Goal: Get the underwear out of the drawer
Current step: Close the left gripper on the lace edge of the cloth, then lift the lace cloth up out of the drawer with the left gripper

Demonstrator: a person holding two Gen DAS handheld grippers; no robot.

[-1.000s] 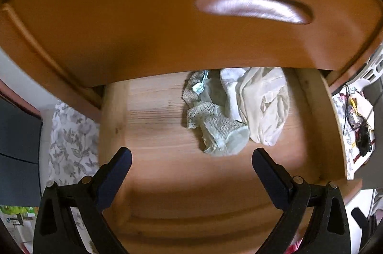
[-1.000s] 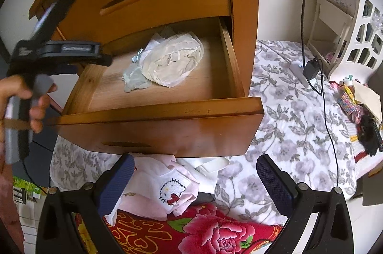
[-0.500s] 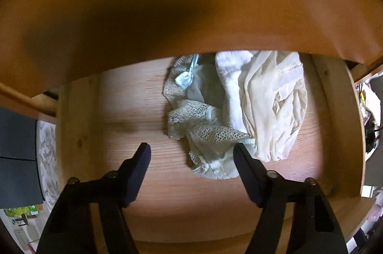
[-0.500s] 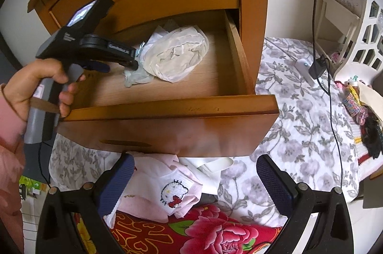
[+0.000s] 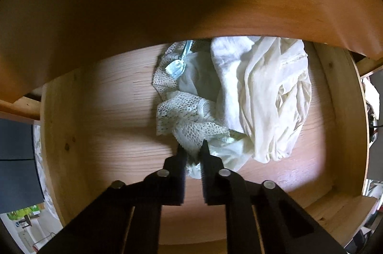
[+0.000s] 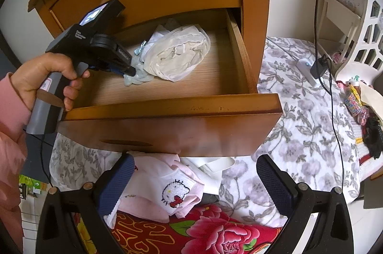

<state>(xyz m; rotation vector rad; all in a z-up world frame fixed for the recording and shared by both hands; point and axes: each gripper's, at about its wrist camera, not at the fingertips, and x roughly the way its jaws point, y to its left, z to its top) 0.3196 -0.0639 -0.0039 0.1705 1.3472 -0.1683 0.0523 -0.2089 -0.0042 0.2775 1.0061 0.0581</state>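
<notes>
- The left gripper (image 5: 192, 153) reaches steeply down into the open drawer (image 6: 241, 57); its jaws have just been closing and now pinch the near edge of the lace underwear (image 5: 191, 119), a fold of mesh showing between the pads.
- Taking the edge rather than the bulk probably lets the thin cloth bunch between narrow pads, so the piece can peel away from the heap.
- The lace underwear lies on the drawer floor, touching the cream garment (image 5: 270, 95) at its 3 o'clock; a pale blue ribbon (image 5: 177, 67) sits at its 12 o'clock, under the shadow of the upper drawer front (image 5: 167, 2).
- The two pieces overlap, so a lift may drag the cream one along.
- In the right wrist view, the person's hand (image 6: 45, 76) grips the left tool's handle at 9 o'clock of the drawer.
- The right gripper (image 6: 194, 184) hangs outside, below the drawer front, jaws spread wide and holding nothing, over pink clothes (image 6: 165, 189) on the bed, seemingly kept clear.
</notes>
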